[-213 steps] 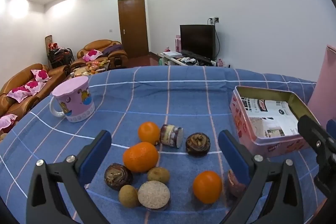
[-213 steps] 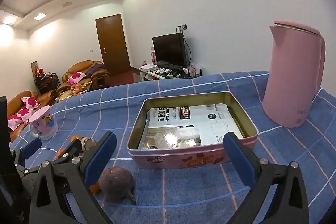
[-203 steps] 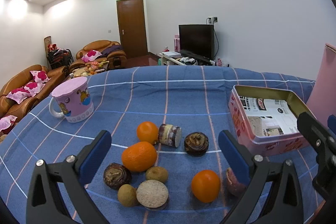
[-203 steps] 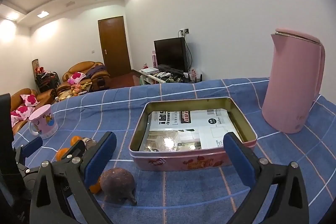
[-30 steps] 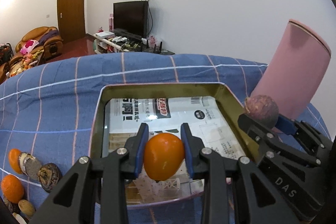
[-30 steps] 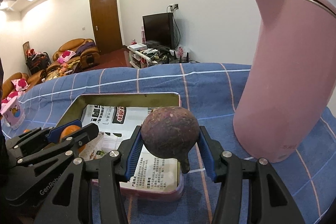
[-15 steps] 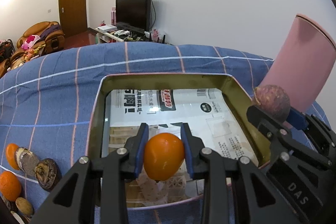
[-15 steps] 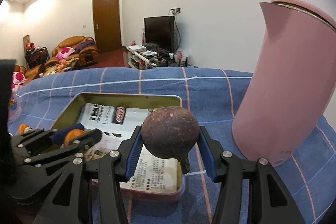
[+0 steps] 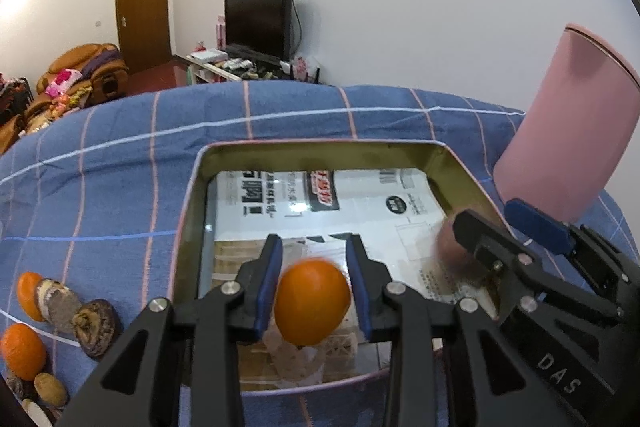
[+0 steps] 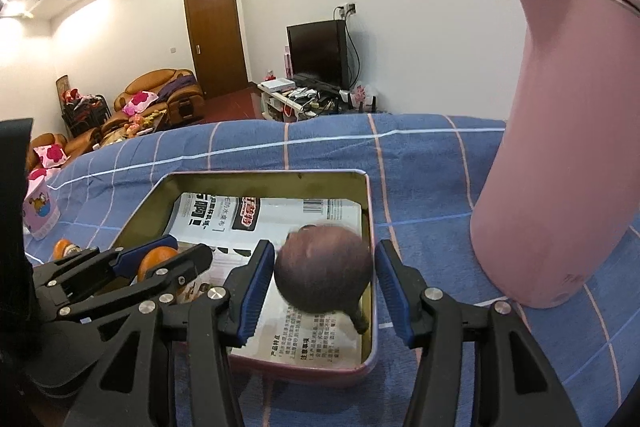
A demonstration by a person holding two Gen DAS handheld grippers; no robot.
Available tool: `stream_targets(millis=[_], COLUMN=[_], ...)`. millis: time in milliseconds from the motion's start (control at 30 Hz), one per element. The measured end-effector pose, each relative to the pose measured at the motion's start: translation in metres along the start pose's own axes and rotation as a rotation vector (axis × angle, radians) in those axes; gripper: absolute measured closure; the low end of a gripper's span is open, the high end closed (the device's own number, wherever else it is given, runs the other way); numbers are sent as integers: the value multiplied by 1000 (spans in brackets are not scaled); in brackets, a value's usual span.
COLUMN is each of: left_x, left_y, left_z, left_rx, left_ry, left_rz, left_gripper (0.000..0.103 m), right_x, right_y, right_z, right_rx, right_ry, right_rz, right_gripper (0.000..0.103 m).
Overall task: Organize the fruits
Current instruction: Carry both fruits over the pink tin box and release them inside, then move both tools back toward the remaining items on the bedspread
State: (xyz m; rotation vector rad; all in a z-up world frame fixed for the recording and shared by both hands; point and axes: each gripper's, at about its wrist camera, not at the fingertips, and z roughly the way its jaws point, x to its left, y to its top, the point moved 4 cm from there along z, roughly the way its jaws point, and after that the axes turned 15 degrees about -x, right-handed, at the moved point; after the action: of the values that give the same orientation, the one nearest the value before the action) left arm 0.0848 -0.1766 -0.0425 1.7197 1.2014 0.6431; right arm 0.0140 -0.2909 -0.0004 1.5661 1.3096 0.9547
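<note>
L gripper (image 9: pixel 314 277): jaws have just been opening, the blue pads now stand a sliver off each side of the orange (image 9: pixel 312 301), which looks blurred and loose between them, prob. dropping into the tin (image 9: pixel 188 219). R gripper (image 10: pixel 325 277): jaws parted about the width of the dark mangosteen (image 10: pixel 324 267), gaps visible both sides, fruit blurred w/ its stem hanging toward 5 o'clock, so it seems released too rather than held. Both fruits sit over the near half of the pink-walled tin, whose floor is lined w/ printed paper; orange toward its 7 o'clock corner, mangosteen toward its 4 o'clock side, by the R wall. Step in hand, as I read it: letting go, two fruits into the tin at once. Next move calls for both grippers lifting clear w/o clipping the tin rim, then swinging back to the pile at 8 o'clock of the L view, where more oranges (image 9: pixel 22 351), another mangosteen (image 9: pixel 96 323) and small brown fruits (image 9: pixel 50 389) wait. Surface: blue cloth (image 9: pixel 100 187) w/ pink and white check lines, soft, so fruit shouldn't roll far. Pink kettle (image 10: pixel 568 147) stands just beside the tin at 3 o'clock; a pink mug (image 10: pixel 40 205) at 9 o'clock in the R view. Room beyond: TV (image 10: pixel 318 53) at 12, brown door (image 10: pixel 214 39) at 11, orange sofas (image 10: pixel 160 93) at 10.
</note>
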Motion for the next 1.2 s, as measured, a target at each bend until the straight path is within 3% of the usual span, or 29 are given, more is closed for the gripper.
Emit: stream_targets(millis=[100, 233, 300, 333, 367, 433, 867, 1200], left_x=[3, 11, 18, 21, 25, 32, 52, 67], left_y=[3, 12, 18, 20, 22, 23, 2, -9], left_z=[-7, -26, -38, -43, -46, -53, -79, -103], left_rx=[-34, -128, -181, -205, -222, -243, -249, -249], left_ry=[47, 101, 148, 173, 185, 169, 262, 283], left_rz=[21, 4, -1, -7, -13, -38, 38, 57], left_gripper=[51, 20, 8, 1, 0, 0, 0, 0], right_x=[-1, -7, -10, -12, -15, -17, -5, 21], right_y=[1, 9, 14, 17, 19, 21, 15, 5], right_z=[-1, -10, -19, -23, -27, -32, -40, -52], right_rx=[1, -53, -112, -145, -177, -214, -232, -213], right_ry=[5, 17, 17, 9, -5, -24, -43, -12], right_rz=[13, 63, 86, 95, 103, 115, 59, 61], right_gripper=[47, 47, 42, 35, 25, 17, 17, 17])
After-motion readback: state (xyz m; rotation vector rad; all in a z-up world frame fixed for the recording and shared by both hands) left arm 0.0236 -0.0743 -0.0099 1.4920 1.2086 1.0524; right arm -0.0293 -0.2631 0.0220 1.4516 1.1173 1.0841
